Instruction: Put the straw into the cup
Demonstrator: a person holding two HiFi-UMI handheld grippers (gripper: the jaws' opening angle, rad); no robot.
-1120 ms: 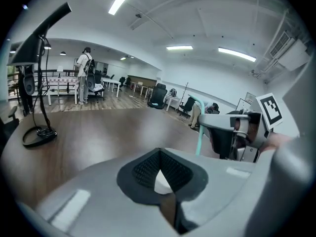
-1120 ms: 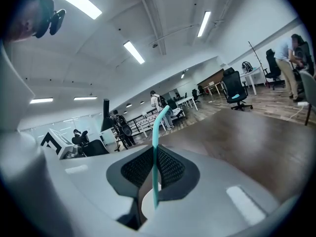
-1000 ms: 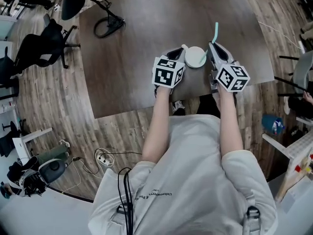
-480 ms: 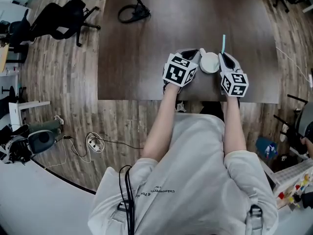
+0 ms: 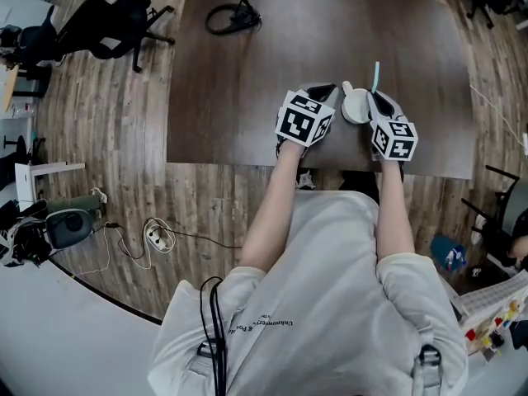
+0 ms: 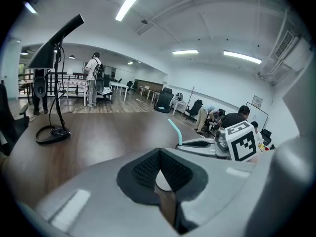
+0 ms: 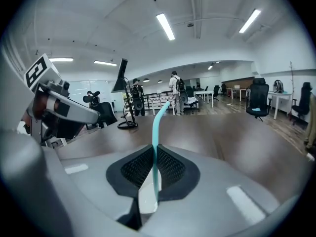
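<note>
A white cup (image 5: 355,107) sits low over the dark table (image 5: 247,97) between my two grippers and looks tipped toward the right one. My left gripper (image 5: 328,91) is shut at the cup's left side. In the left gripper view, a white piece shows between the left gripper's (image 6: 160,174) pads, seemingly the cup's handle. My right gripper (image 5: 375,97) is shut on a teal straw (image 5: 376,76), which sticks up past the fingertips just right of the cup. The right gripper view shows the straw (image 7: 158,127) pinched upright in the right gripper (image 7: 153,169).
A black lamp stand with a coiled cable (image 5: 239,11) stands at the table's far left, also seen as the lamp (image 6: 54,58). A black office chair (image 5: 107,27) is on the floor to the left. The table's near edge runs just under my hands.
Both grippers have kept close together while my head view shifted. The cup now sits nearer the right gripper and looks more tilted. The straw stays gripped.
</note>
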